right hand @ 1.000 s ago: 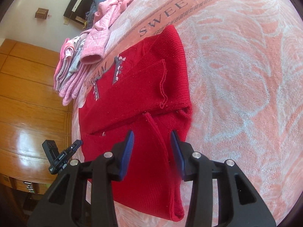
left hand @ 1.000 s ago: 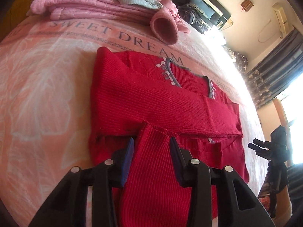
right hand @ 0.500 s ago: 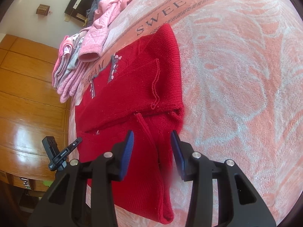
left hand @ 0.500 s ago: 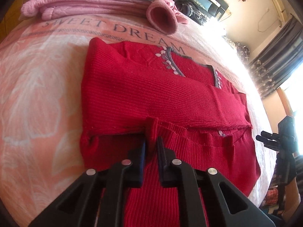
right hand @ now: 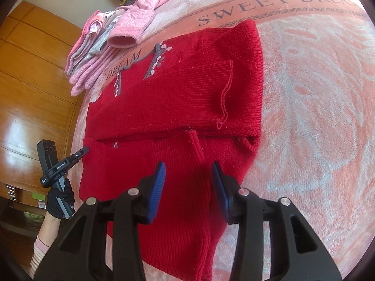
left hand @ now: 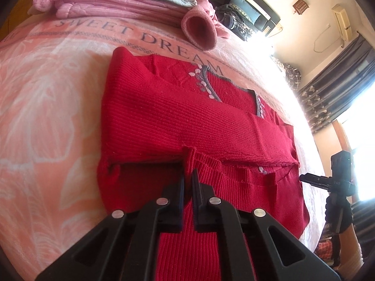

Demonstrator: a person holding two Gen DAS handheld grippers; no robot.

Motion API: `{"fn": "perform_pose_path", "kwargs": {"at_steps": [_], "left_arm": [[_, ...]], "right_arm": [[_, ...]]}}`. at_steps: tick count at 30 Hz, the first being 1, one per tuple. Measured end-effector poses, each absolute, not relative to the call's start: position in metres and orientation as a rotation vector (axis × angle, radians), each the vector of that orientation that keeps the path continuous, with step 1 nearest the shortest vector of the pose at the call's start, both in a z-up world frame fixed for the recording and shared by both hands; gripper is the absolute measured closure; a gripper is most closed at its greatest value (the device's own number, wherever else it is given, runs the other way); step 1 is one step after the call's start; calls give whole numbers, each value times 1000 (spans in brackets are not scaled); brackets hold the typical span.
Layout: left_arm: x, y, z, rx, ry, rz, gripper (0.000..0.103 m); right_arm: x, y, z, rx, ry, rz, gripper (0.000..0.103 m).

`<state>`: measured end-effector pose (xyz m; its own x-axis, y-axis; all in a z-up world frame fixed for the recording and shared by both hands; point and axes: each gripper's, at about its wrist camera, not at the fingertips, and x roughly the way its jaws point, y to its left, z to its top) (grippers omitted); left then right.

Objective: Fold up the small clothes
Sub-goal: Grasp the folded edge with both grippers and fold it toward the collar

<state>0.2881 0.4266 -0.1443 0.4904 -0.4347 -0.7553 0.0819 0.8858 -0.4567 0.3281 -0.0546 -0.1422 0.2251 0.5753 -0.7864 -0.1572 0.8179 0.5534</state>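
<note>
A red knit sweater (left hand: 178,121) lies flat on the pink bedspread, its sleeves folded across the chest and its grey collar trim facing the far side. My left gripper (left hand: 188,175) is shut on a raised ridge of the sweater's lower half, just below the folded sleeve. In the right wrist view the same sweater (right hand: 168,107) fills the middle. My right gripper (right hand: 188,173) hangs open over its lower part, with a raised fold (right hand: 195,140) just ahead of the blue pads and nothing held between them.
A pile of folded pink and grey clothes (left hand: 112,2) sits beyond the sweater, one pink cuff (right hand: 121,39) hanging toward it. A gloved hand holds a black device (right hand: 54,164) beside the bed edge. The bedspread (right hand: 316,93) lies bare to the right. Wooden cupboards (right hand: 30,82) stand behind.
My left gripper went from open to shut, pinching the sweater's raised fold. My right gripper stayed open and shifted slightly over the lower half.
</note>
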Motion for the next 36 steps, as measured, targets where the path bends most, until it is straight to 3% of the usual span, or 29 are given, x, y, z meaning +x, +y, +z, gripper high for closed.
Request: {"fn": "perform_pose_path", "kwargs": {"at_steps": [3, 4, 7, 9, 10, 12, 13, 36], "left_arm": [[290, 419, -147, -329, 1027, -303, 93], [291, 416, -148, -312, 1028, -298, 84], [291, 409, -148, -291, 1025, -307, 74], [290, 403, -147, -245, 1020, -305, 74], [289, 401, -146, -222, 1015, -307, 80], [286, 398, -145, -222, 1010, -334, 92], [284, 398, -143, -222, 999, -336, 92], [285, 424, -52, -444, 705, -305, 93]], "right_arm": [[333, -44, -146, 335, 1243, 513, 62], [334, -41, -147, 324, 1239, 510, 62], [337, -36, -152, 293, 1237, 507, 64], [336, -32, -151, 236, 1223, 515, 86], [335, -30, -150, 215, 1222, 530, 99], [331, -30, -146, 191, 1204, 544, 99], [329, -31, -143, 188, 1197, 558, 99], [337, -74, -45, 418, 996, 605, 100]]}}
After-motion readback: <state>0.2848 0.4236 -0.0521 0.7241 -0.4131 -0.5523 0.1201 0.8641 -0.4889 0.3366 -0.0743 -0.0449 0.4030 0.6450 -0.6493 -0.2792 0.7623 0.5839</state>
